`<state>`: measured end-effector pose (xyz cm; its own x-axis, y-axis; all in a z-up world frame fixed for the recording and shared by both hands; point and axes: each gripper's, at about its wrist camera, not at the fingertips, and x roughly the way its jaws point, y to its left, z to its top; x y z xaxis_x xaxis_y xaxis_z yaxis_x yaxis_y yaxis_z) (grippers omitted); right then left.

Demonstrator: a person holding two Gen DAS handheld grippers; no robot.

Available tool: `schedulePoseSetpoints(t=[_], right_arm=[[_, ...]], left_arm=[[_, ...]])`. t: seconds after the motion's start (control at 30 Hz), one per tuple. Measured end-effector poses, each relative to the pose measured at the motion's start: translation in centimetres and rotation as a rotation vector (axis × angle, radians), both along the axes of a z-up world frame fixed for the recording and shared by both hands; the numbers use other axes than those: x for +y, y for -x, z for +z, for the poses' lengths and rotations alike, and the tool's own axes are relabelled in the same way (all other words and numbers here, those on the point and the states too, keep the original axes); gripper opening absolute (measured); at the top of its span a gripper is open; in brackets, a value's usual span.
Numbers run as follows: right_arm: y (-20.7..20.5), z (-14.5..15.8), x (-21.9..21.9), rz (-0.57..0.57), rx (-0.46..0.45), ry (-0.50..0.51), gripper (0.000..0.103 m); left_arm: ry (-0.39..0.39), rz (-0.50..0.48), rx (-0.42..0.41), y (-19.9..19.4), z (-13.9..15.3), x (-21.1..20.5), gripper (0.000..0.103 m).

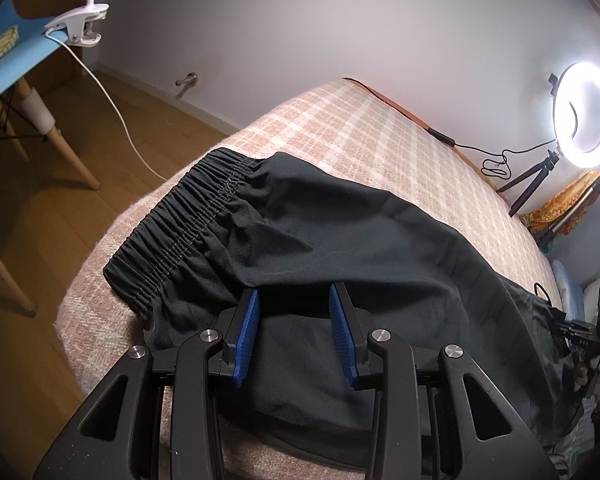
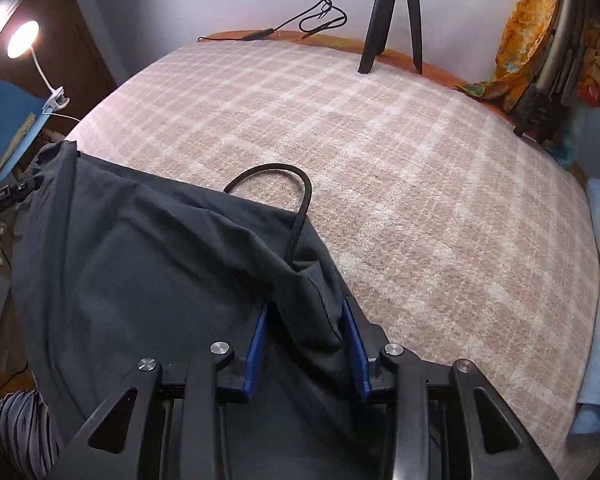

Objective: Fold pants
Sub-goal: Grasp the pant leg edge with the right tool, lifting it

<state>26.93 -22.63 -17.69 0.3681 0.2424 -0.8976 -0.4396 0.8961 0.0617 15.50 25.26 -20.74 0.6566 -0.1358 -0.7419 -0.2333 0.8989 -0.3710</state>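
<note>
Pants (image 1: 340, 232) lie on the plaid bed (image 1: 380, 128), waistband far left. Left tongs (image 1: 296, 300) straddle a fabric ridge, grip unconfirmed. Right tongs (image 2: 306, 316) likewise over the drawstring-side edge. Confirm both pinches before lifting; fold evenly.

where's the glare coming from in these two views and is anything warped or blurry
Left wrist view: the ring light blows out white at the right edge, and the bed bulges from fisheye warp. Right wrist view: a clip lamp flares at top left, the plaid curves, and the pants stay reasonably sharp.
</note>
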Motion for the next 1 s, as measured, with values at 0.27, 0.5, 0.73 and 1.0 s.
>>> schedulePoseSetpoints(t=[0.27,0.5,0.73,1.0], right_arm=[[-1.5,1.5,-0.1,0.008,0.004,0.004,0.006],[-3.8,3.1,-0.3,-0.009,-0.017,0.093,0.001],[-5.7,2.0,-0.8,-0.051,-0.002,0.073,0.001],[-1.4,4.4,-2.2,-0.072,-0.048,-0.016,0.039]], left_arm=[[0.011,-0.001,-0.004,0.0,-0.1,0.0,0.033],[0.022,-0.003,-0.006,0.1,-0.2,0.3,0.033],[0.018,-0.012,-0.008,0.1,-0.1,0.2,0.033],[0.035,0.083,-0.019,1.6,1.3,1.7,0.029]])
